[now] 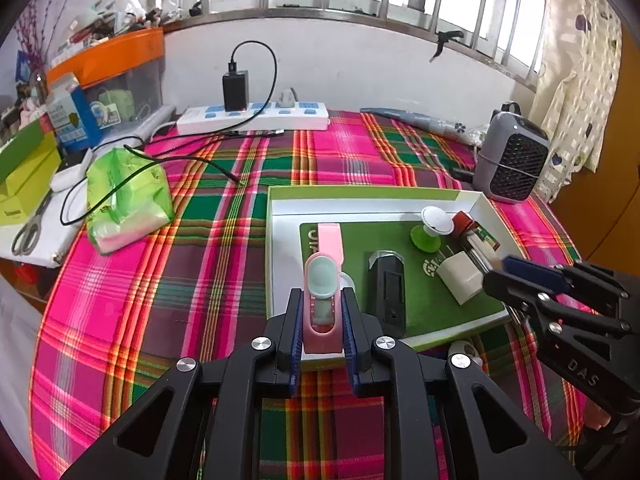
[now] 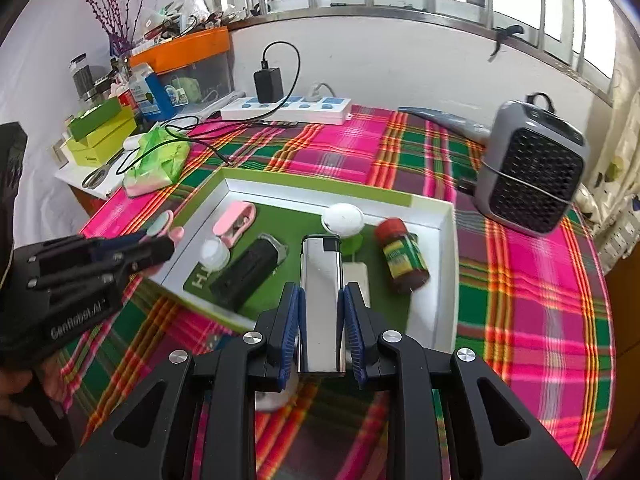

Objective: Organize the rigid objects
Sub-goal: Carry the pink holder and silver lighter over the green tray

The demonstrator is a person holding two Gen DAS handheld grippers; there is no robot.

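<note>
Carrying two items toward the tray (image 2: 448, 240) looks like the step in hand. The left gripper (image 1: 322, 320) is clamped on a pink gadget (image 1: 322, 304) above the tray's near left edge; the right gripper (image 2: 322, 320) is clamped on a silver lighter (image 2: 320, 304) over its near side. Next, each must find a bare green spot, clear of the black case (image 2: 248, 272) and jar (image 2: 402, 256), then let go.

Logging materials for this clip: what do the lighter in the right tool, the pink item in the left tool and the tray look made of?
Lighter: polished metal casing, likely; it mirrors the light, and its top is black.
Pink item: glossy moulded plastic, with a pale green oval cap and a translucent window.
Tray: white and green, looks like a cardboard box lid with thin, sharply folded walls; uncertain.
</note>
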